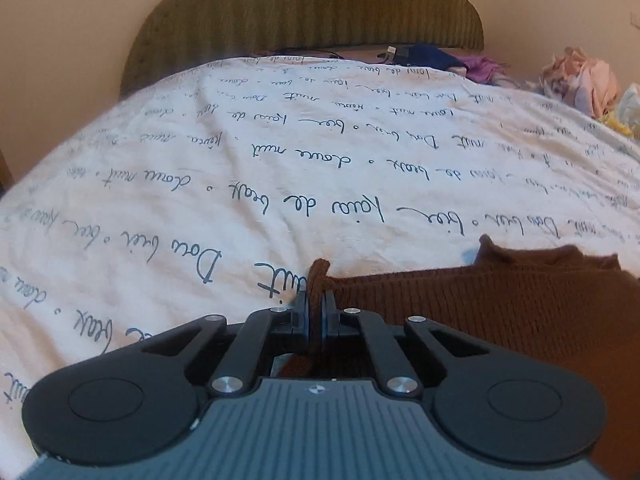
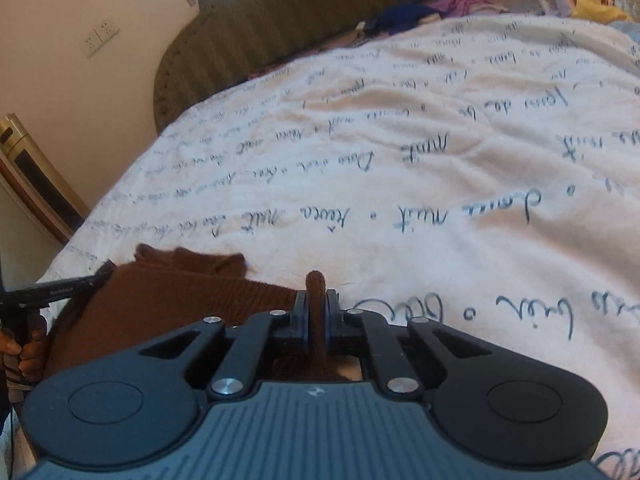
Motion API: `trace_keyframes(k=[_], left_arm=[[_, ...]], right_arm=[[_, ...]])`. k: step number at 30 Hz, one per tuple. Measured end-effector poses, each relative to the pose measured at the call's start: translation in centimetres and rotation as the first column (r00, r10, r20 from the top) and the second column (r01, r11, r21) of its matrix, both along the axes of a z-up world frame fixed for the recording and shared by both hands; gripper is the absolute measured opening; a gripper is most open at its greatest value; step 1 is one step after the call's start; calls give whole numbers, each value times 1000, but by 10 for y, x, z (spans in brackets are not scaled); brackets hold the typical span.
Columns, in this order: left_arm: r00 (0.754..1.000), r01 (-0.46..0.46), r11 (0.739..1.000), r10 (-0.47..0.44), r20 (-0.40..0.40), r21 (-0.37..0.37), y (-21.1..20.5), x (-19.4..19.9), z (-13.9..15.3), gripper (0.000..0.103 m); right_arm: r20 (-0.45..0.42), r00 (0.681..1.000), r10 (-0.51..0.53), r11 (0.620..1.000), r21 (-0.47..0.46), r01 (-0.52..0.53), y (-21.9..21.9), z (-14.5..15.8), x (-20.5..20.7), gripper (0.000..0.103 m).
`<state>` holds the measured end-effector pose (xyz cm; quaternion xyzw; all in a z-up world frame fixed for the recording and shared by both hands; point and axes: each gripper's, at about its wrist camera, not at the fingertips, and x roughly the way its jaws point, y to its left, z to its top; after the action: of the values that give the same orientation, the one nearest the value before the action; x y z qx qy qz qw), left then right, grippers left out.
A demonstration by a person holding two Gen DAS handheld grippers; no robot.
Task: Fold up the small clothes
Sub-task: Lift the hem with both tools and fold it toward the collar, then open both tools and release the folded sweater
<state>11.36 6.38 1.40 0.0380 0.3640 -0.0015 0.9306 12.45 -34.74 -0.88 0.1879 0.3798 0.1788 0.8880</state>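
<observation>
My left tool (image 1: 315, 300) is clenched on a pinch of the brown knit garment (image 1: 500, 312); its two fingers stand nearly together with a narrow fold of the ribbed fabric poking up between them. From this view the rest of the garment spreads off to the right of the tool, lying on the bed's white cover (image 1: 240, 168), which is printed all over with dark handwritten script. A crumpled edge of the knit rises at the far side of the garment.

My right tool (image 2: 316, 304) is likewise clamped on the same brown knit garment (image 2: 168, 300), a rolled ridge of fabric standing upright between its fingers. Here the body of the garment stretches to the left, toward the near left part of the bed, and beyond it I see the other tool's black finger (image 2: 72, 284) and the hand (image 2: 28, 352) gripping its handle at the frame's left edge.

Across the white cover (image 2: 440, 140), near the olive-green ribbed headboard (image 1: 312, 8), lies a loose pile of other clothes: dark blue (image 1: 432, 58), purple (image 1: 484, 68) and pale pink (image 1: 588, 80) pieces. A wall socket plate (image 2: 100, 38) sits on the cream wall to the left of the headboard in the right view.
</observation>
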Motion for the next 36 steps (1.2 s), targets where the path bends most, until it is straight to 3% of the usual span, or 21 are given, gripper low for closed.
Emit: trace_keyframes(k=[2, 4, 6, 9, 10, 12, 14, 17, 18, 20, 25, 29, 31, 33, 36], left_arm=[[999, 23, 999, -24, 31, 35, -5, -9, 9, 15], [996, 27, 997, -34, 87, 72, -7, -25, 24, 21], [987, 36, 997, -46, 151, 67, -11, -42, 42, 28], [977, 76, 997, -80, 200, 26, -29, -51, 58, 69], [975, 90, 996, -93, 202, 25, -38, -50, 58, 76], [977, 94, 995, -100, 186, 42, -55, -43, 51, 76], [988, 90, 995, -95, 121, 45, -63, -28, 31, 76], [998, 53, 997, -54, 22, 64, -53, -8, -6, 80], [998, 43, 999, -44, 43, 22, -44, -7, -12, 88], [1000, 25, 998, -24, 14, -60, -30, -1, -10, 90], [1000, 12, 1000, -12, 13, -18, -38, 3, -12, 95], [998, -36, 999, 35, 46, 22, -34, -22, 7, 87], [998, -37, 999, 37, 40, -8, -27, -43, 20, 87], [1000, -9, 999, 10, 25, -43, -26, -60, 25, 88], [999, 40, 999, -40, 7, 7, -36, -70, 12, 90]], right_arm=[[7, 1000, -28, 999, 32, 27, -2, -1, -3, 7], [-19, 997, -75, 995, 58, 76, -9, 10, -9, 20], [29, 986, -165, 986, 38, 164, -14, 33, -25, 26], [164, 965, -204, 978, 79, 193, -2, 67, -54, 32], [173, 969, -175, 982, 99, 159, 8, 70, -56, 44], [153, 983, -97, 995, 23, 95, 40, 68, -50, 59], [152, 986, -69, 987, -134, 90, 70, 53, -41, 59], [107, 988, -108, 953, -273, 134, 77, 21, -25, 59], [129, 986, -103, 950, -281, 136, 73, 10, -25, 60], [141, 984, -112, 967, -212, 141, 61, 6, -29, 60], [144, 986, -81, 956, -269, 118, 71, 9, -29, 66], [169, 978, -122, 953, -256, 163, 72, 37, -52, 69], [247, 964, -99, 960, -230, 158, 77, 54, -81, 89], [281, 957, -67, 967, -218, 132, 84, 57, -100, 93], [226, 973, -47, 948, -296, 114, 98, 39, -101, 93]])
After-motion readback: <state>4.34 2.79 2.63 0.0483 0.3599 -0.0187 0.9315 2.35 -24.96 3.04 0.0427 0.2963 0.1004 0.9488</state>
